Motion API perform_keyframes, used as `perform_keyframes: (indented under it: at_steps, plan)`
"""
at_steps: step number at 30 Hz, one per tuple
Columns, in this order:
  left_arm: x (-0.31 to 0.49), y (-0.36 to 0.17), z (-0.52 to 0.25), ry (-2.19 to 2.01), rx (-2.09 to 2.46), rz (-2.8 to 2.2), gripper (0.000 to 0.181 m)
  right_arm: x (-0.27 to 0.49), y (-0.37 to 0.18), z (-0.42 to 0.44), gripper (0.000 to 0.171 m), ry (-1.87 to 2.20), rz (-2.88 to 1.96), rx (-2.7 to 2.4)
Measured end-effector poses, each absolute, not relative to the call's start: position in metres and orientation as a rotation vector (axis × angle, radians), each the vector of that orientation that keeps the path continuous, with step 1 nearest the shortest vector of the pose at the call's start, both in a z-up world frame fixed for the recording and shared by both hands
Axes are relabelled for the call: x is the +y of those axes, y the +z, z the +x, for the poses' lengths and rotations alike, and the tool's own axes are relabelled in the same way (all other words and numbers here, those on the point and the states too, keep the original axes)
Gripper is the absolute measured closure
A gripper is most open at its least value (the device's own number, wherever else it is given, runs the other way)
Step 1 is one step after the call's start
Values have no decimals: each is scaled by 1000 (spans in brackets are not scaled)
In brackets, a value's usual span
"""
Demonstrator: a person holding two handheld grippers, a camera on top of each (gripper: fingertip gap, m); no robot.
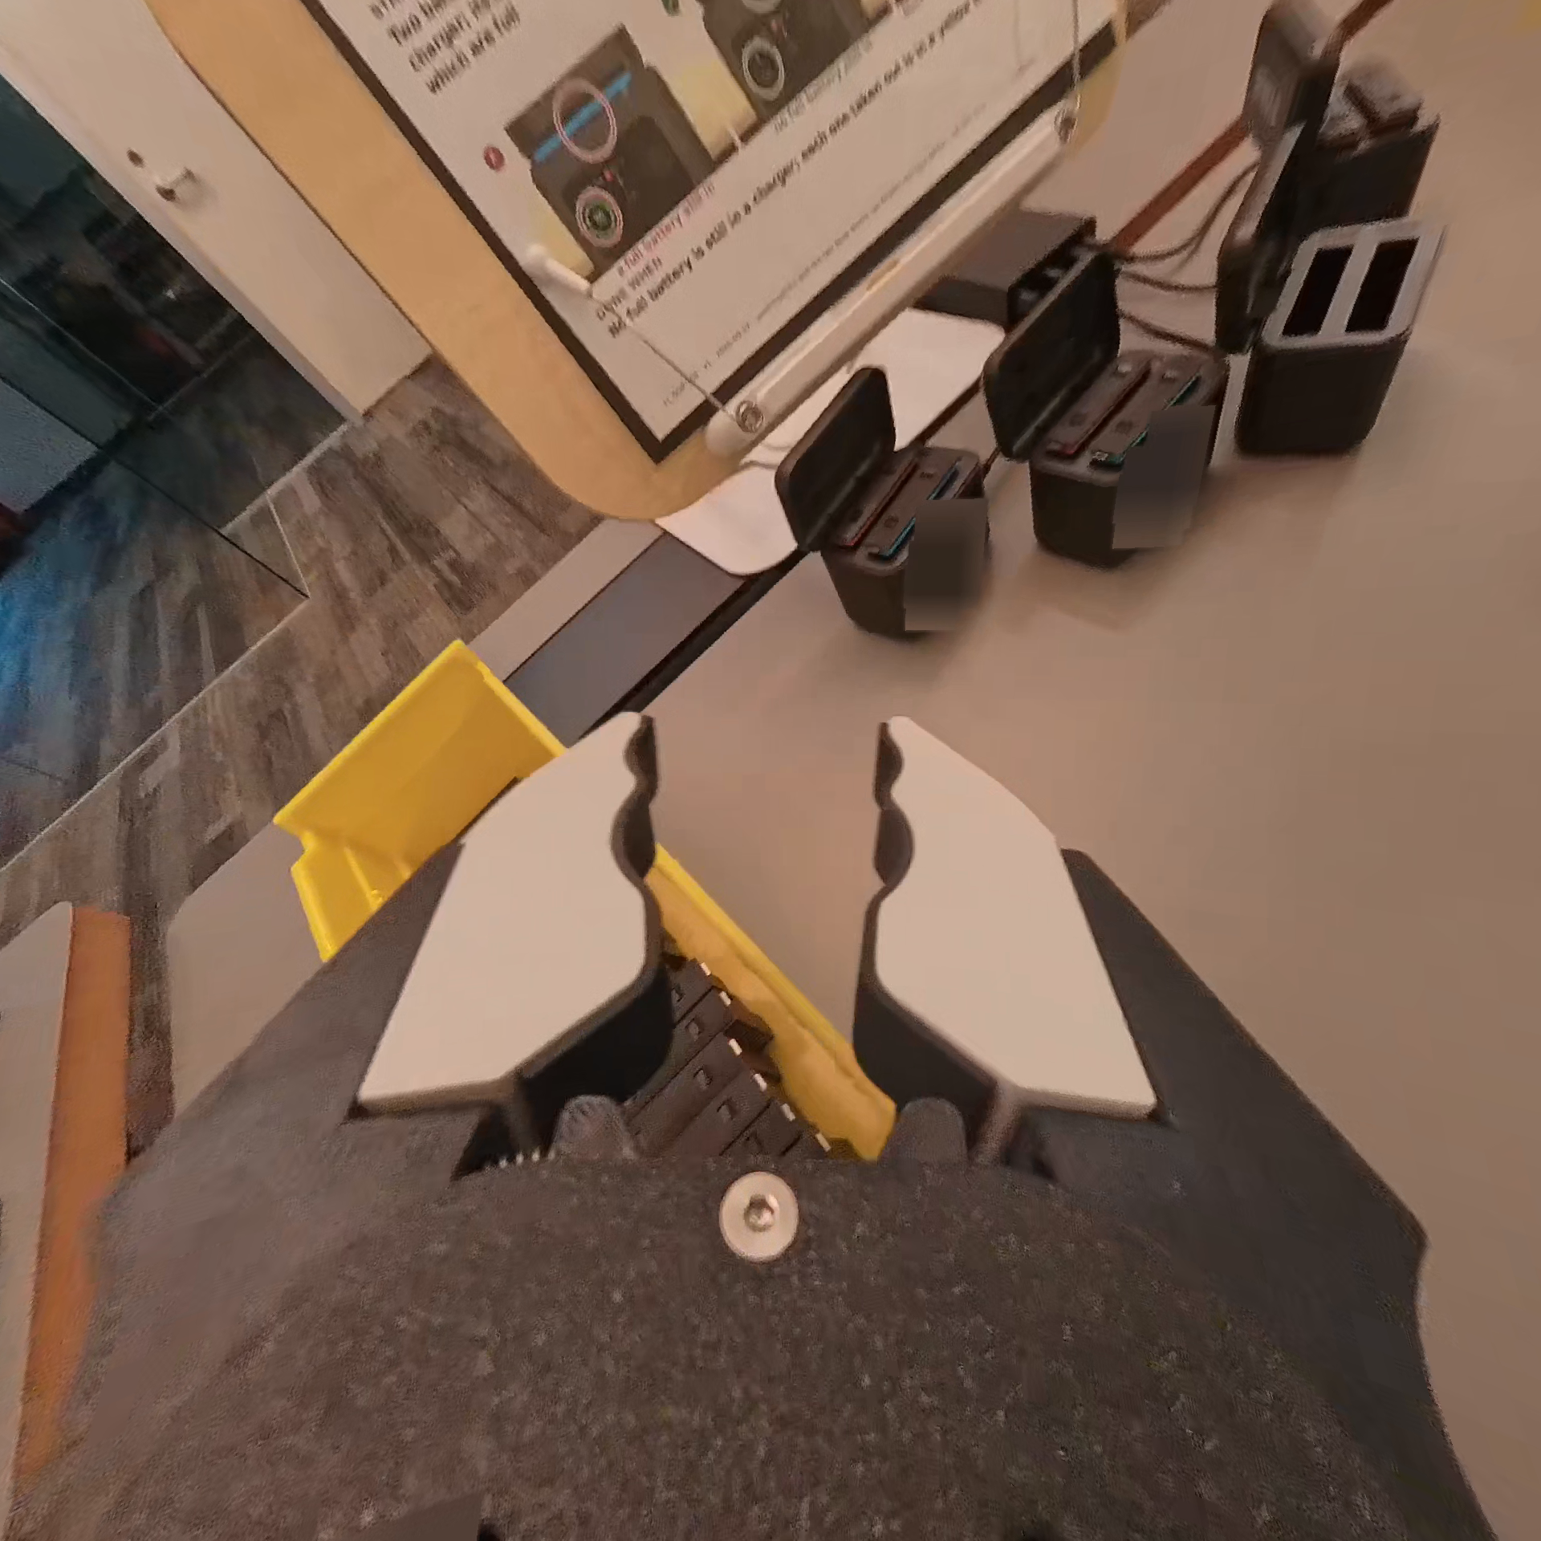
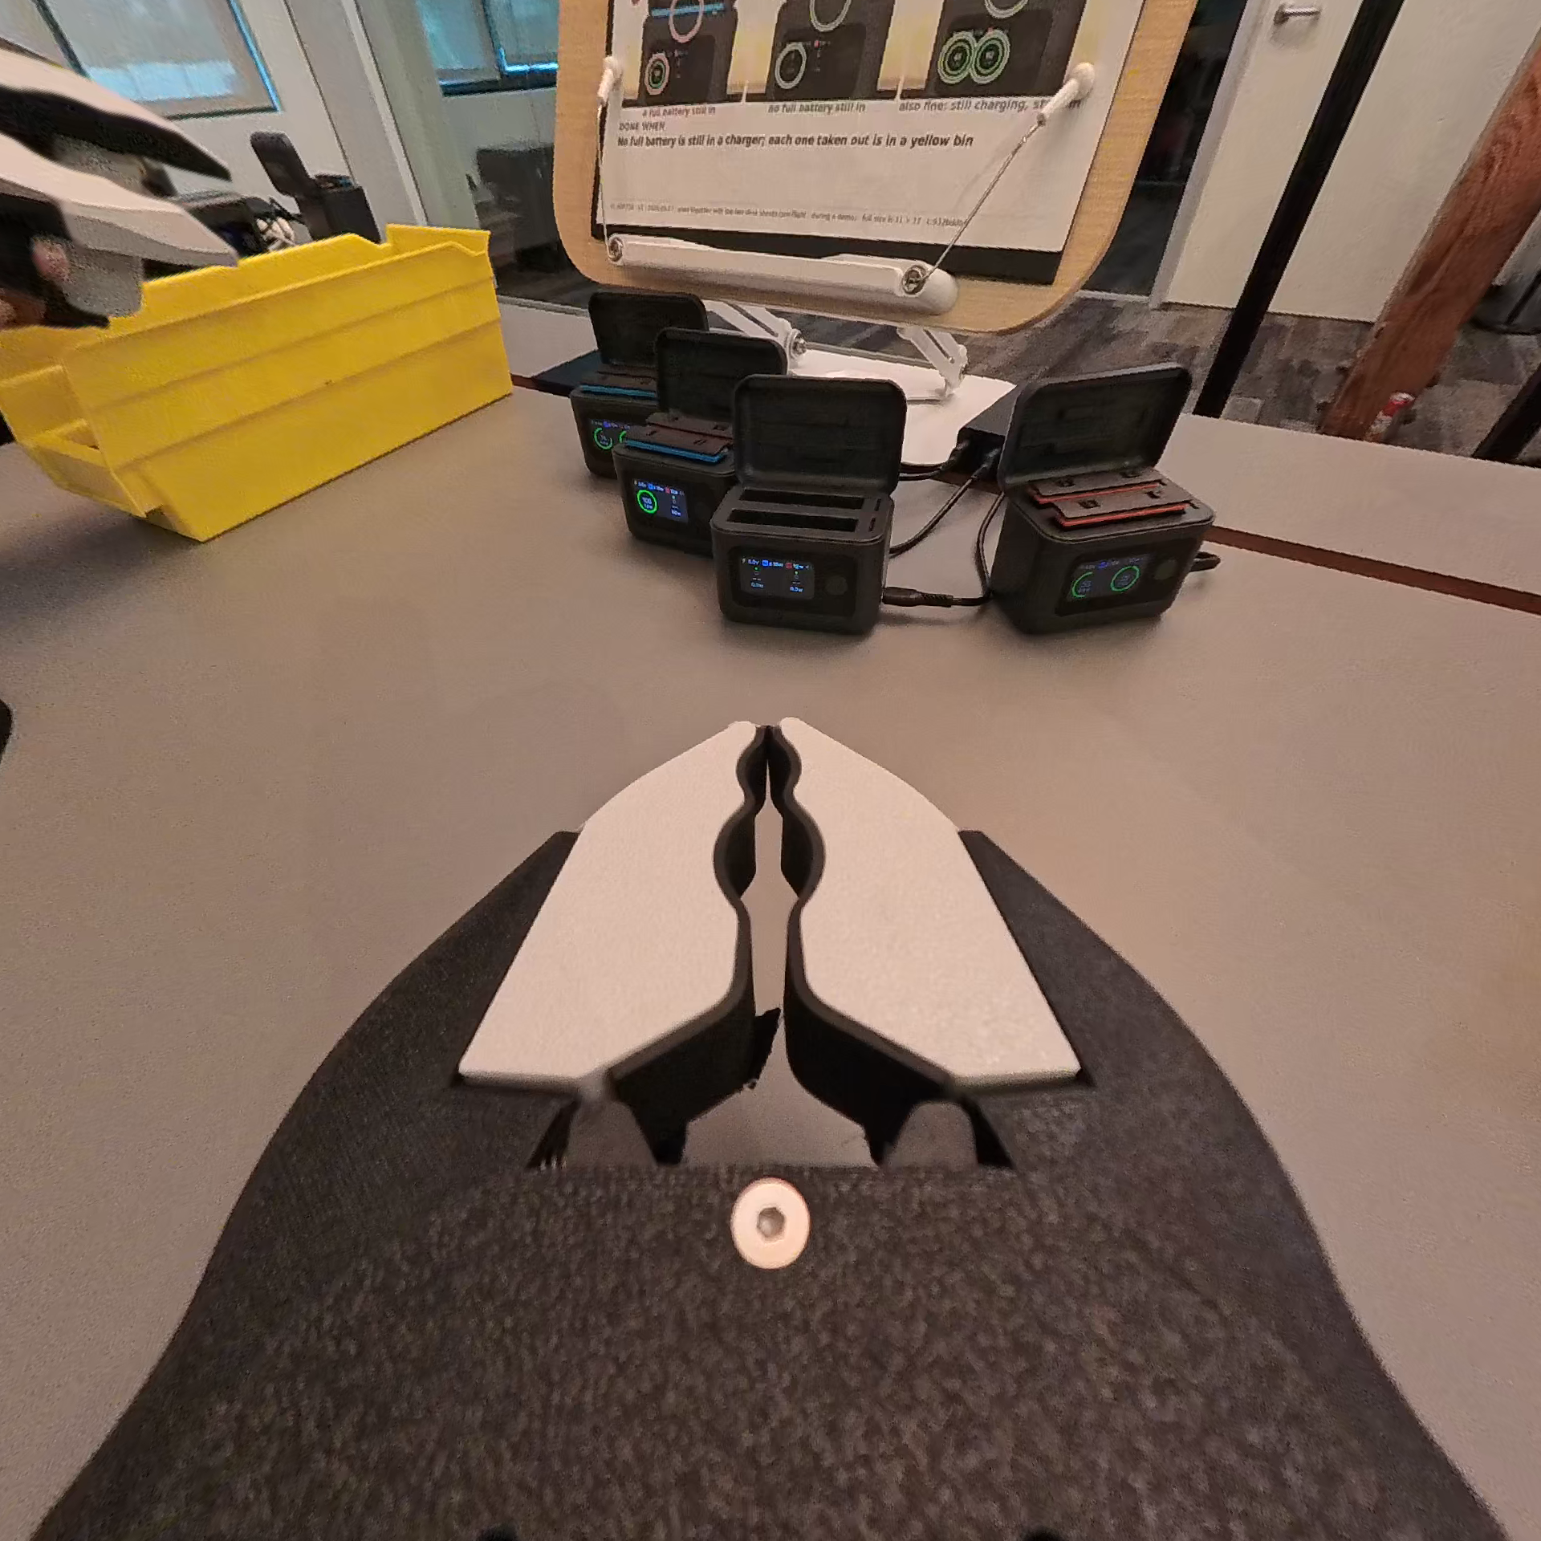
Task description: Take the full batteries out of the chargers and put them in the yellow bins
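**Left gripper over the bin, right gripper idle on the table side**

A wide grey table (image 2: 350, 750) carries everything here, with a dark strip running along its far side. Beyond it the floor is grey planking, and glass walls and white doors close the room. A wooden-framed instruction board (image 2: 834, 167) stands on a white stand at the table's back.

The left gripper (image 1: 763, 800) hangs tilted over the yellow bin (image 1: 417, 775), its fingers spread wide with nothing between them. Below its jaws, black batteries (image 1: 717, 1076) lie in a row inside the bin. From the right wrist view that same gripper (image 2: 108, 208) shows at the upper left, above the bin (image 2: 275, 400).

The right gripper (image 2: 767, 742) sits level above bare table, fingertips pressed together and holding nothing.

Four chargers stand in a cluster ahead of it, lids up. The nearest middle charger (image 2: 800, 542) has both slots empty. The right charger (image 2: 1101, 534) holds red-edged batteries (image 2: 1092, 496); the two behind on the left (image 2: 667, 492) hold blue-edged ones. Cables run between them.

The bin sits near the table's left edge, well apart from the chargers. Open table lies between the right gripper and the cluster.
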State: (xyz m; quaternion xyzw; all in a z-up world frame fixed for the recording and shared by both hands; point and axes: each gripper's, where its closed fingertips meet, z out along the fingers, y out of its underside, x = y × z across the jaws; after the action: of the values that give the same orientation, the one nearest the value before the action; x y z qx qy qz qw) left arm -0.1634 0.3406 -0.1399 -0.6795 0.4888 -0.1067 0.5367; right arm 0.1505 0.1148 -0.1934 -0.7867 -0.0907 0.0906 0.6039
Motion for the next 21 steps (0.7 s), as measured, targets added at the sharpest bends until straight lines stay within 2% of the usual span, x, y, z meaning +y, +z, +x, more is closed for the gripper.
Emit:
perform_keyframes:
  at_steps: [3, 6, 11, 16, 21]
  plan:
    - [328, -128, -155, -268, 1105, -1542, 116, 115, -193, 151, 171, 214, -1821, -206]
    - [306, -108, -141, -268, 1051, -1429, 117, 115, -194, 152, 171, 201, -1823, -210]
    - [262, -99, -86, -325, 1112, -1315, 139, 116, -196, 150, 171, 179, -1829, -230]
    - [261, -119, -31, -305, 1233, -1334, 181, 116, -198, 148, 171, 172, -1834, -253]
    - [281, -159, 16, -342, 1415, -1565, 181, 115, -196, 145, 171, 184, -1828, -266]
